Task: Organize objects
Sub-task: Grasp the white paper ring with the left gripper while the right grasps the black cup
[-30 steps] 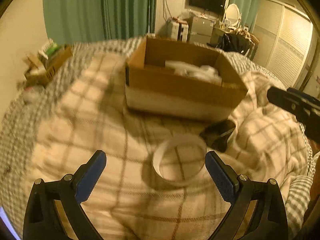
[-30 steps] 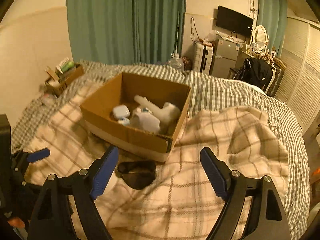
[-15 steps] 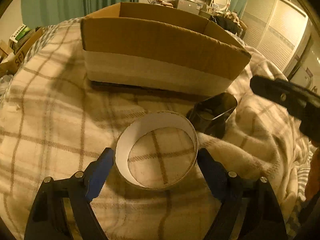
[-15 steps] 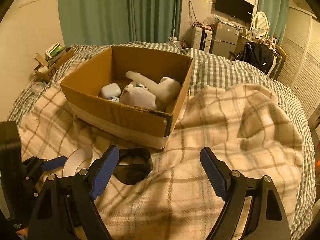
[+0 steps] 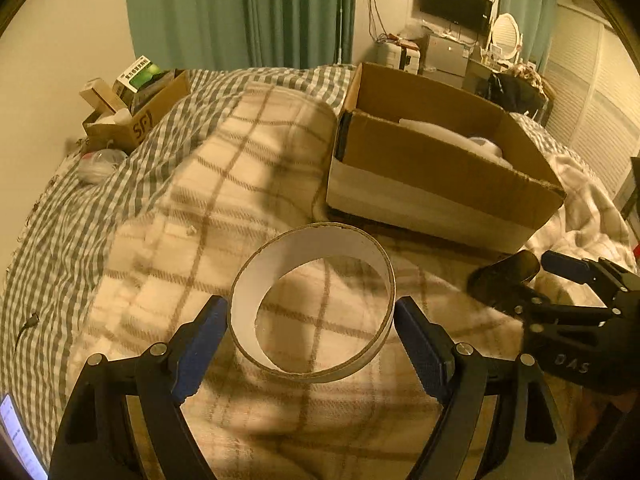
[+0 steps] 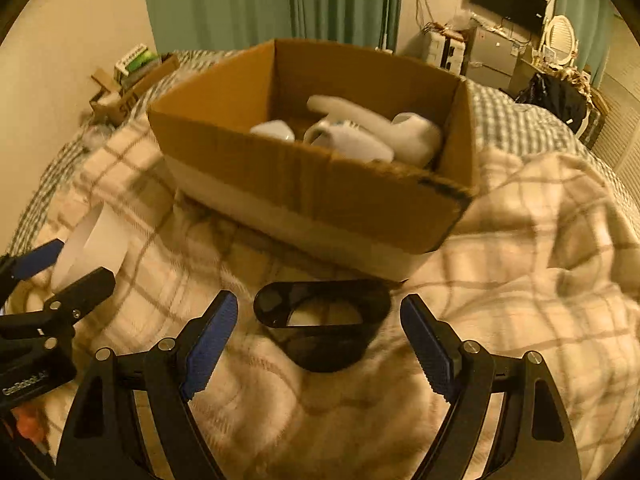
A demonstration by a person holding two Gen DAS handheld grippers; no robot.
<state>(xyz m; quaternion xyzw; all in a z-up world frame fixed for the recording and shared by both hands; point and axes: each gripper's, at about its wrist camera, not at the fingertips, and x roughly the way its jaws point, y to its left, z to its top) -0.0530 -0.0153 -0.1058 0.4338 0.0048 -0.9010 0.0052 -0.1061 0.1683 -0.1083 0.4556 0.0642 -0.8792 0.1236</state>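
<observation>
1. left gripper: pads pinch the white ring on both sides, ring tilted, lifted off the plaid blanket
2. right gripper: jaws wide, straddling the black ring-shaped piece on the blanket, no contact
3. cardboard box just beyond both, white items inside
</observation>
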